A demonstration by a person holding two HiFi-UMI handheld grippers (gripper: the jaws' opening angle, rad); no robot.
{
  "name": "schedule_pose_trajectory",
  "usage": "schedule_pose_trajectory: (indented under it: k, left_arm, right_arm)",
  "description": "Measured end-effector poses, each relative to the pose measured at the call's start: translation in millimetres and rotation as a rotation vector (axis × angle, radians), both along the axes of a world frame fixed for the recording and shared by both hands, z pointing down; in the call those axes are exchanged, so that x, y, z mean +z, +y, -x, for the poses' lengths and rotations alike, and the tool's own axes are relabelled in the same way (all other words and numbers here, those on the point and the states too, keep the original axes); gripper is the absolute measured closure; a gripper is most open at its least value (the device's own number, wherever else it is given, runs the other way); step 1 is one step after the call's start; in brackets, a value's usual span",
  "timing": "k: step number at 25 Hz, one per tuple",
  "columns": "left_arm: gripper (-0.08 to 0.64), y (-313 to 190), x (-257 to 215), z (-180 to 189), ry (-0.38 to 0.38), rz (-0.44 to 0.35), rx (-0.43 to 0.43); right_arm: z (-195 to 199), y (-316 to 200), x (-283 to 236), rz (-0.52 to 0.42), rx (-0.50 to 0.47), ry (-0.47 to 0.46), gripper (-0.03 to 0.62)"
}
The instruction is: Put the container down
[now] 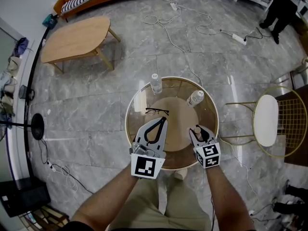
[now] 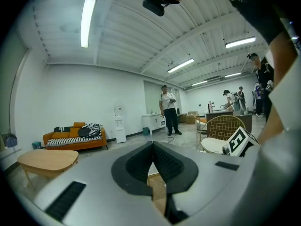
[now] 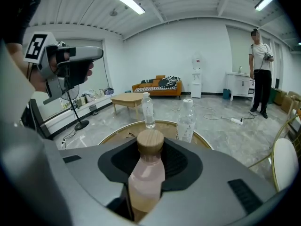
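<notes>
– Pink container [image 3: 146,175] with a wooden cap [image 3: 150,142]: where does it sit against the fingers?
– Upright between the two dark pads [image 3: 184,160] of the right gripper [image 3: 151,161]; they press on its body from either side, just under the cap; the cap stands clear above them.
– So the gripper has it?
– Yes, the jaws are closed on it; only the container's width keeps them apart.
– Where is it over the furniture?
– In the head view the right gripper [image 1: 201,132] hangs over the near right part of the round glass table [image 1: 136,125] with the gold rim; whether the container's base touches the glass I cannot tell.
– And the other one?
– The left gripper [image 2: 153,147] has its jaws pressed together at the tips with nothing between them; it is over the table's near left side.
– What lies beyond?
– Two clear water bottles [image 3: 148,109] [image 3: 186,119] stand at the far edge; a pair of eyeglasses [image 1: 157,111] lies between the nearer bottle and the left gripper.
</notes>
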State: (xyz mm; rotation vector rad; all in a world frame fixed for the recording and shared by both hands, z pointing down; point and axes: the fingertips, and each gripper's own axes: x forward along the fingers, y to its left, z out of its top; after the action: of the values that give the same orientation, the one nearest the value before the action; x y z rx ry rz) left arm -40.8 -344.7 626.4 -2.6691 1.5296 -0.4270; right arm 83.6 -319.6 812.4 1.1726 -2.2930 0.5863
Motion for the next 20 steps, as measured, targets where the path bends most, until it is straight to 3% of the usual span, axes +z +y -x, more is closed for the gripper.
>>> schedule_pose_trajectory:
  k: [20]
  left_arm:
    - [0.545, -5.6, 69.5, 4.7, -0.021, 0.071, 0.003]
  right_arm:
    - [-9.7, -2.9, 97.0, 0.074, 0.001, 0.038, 0.445]
